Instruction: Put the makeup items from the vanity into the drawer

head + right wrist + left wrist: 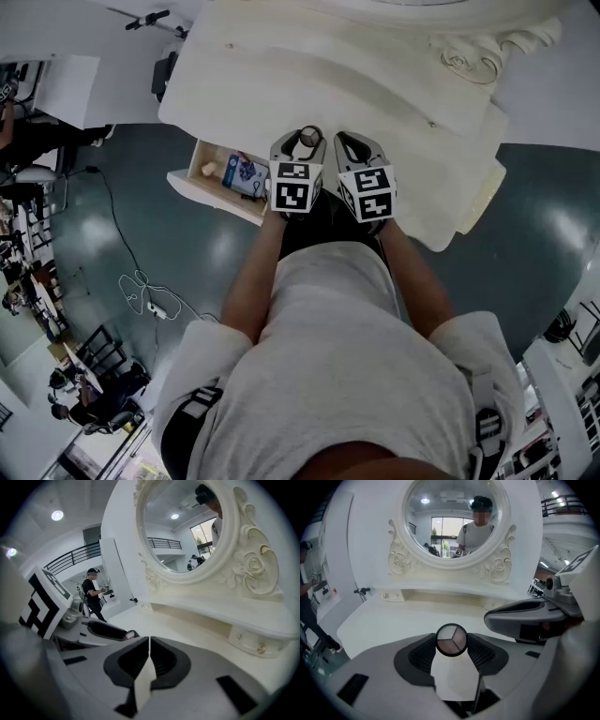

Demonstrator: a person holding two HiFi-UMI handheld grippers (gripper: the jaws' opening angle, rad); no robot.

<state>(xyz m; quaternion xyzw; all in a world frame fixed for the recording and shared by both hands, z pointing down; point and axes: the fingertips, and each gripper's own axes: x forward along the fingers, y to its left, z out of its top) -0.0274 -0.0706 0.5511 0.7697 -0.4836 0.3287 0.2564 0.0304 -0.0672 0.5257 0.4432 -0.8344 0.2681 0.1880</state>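
Observation:
My left gripper (308, 141) is shut on a round black compact (309, 138) with three shades of powder, held above the front edge of the cream vanity top (281, 75). In the left gripper view the compact (451, 640) sits pinched between the two dark pads (423, 654), facing the camera. Right beside it, my right gripper (351, 146) has its jaws pressed together with nothing between them (149, 645). The open drawer (199, 178) juts out below and to the left of the left gripper. It holds a blue packet (246, 174) and a small beige item (208, 170).
An oval mirror (450, 517) in a carved frame stands at the back of the vanity. A low shelf with a small knobbed drawer (253, 644) runs under it. Cables (141, 291) lie on the dark floor to the left. People stand far off on the left.

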